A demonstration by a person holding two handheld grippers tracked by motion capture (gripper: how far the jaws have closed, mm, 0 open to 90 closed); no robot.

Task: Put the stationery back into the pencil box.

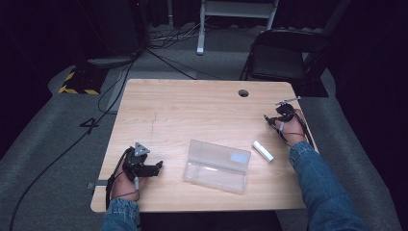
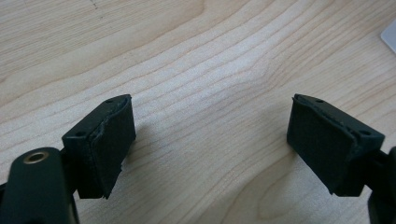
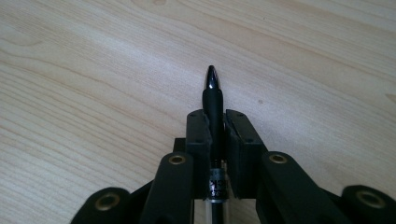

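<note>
My right gripper (image 3: 215,122) is shut on a black pen (image 3: 212,84), whose dark pointed tip sticks out past the pads just above the wooden table (image 3: 93,70). In the high view this gripper (image 1: 268,118) sits near the table's right edge, pointing left. My left gripper (image 2: 210,144) stands open with only bare wood between its pads; in the high view it (image 1: 158,166) rests at the front left, pointing right toward a clear plastic case (image 1: 216,166). A small white stick-shaped object (image 1: 263,150) lies between the case and the right hand.
The table (image 1: 192,106) has a round cable hole (image 1: 243,93) near its far edge. A black folding chair (image 1: 284,57) stands behind the far right corner, and cables run over the grey floor at the left.
</note>
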